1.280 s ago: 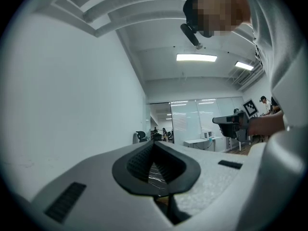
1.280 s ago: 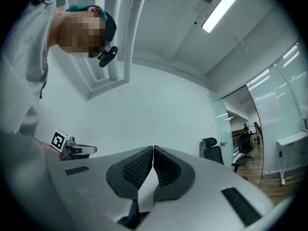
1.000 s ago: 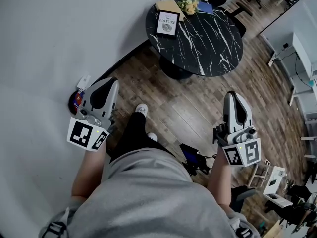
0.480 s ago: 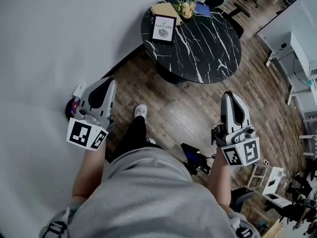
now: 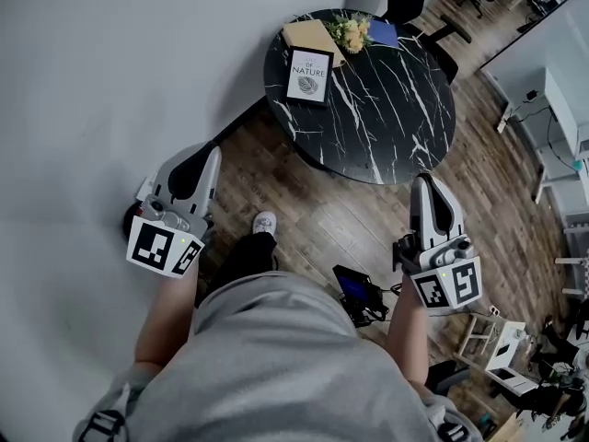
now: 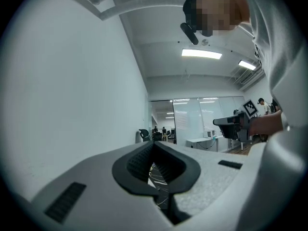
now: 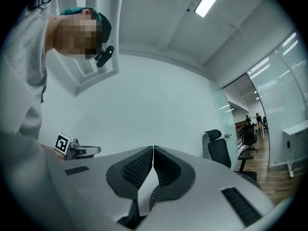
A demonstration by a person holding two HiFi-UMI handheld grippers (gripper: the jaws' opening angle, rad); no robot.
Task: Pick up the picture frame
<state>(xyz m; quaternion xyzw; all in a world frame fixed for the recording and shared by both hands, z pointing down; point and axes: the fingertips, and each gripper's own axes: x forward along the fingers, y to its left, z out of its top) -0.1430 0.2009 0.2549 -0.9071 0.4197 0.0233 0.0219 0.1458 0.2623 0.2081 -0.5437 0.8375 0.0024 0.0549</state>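
Picture frame [image 5: 308,75]: upper middle of the head view, on the left part of the table top near its rim; dark border, white print with a leaf, face turned toward the person; neither gripper touches it and both are well apart from it
Table [image 5: 396,109]: round, black marble with white veins, filling the upper middle to upper right of the head view
Behind the frame: a tan book [image 5: 311,33] just beside it at the far edge, then a small bunch of yellow flowers [image 5: 350,33], then a blue book [image 5: 383,33] further right
Left gripper [image 5: 210,151]: lower left of the head view, beside the white wall [image 5: 101,72], pointing toward the top of the frame; in the left gripper view its two ribbed pads meet at the tips and hold nothing
Right gripper [image 5: 429,180]: lower right of the head view, just below the near rim of the table, pointing the same way; in the right gripper view its pads are pressed together with nothing between them
Person: grey top fills the bottom of the head view, with one white shoe [image 5: 264,221] on the wood floor [image 5: 322,205] between the two grippers
Office chair [image 7: 219,150]: black, at the right of the right gripper view, against the pale wall
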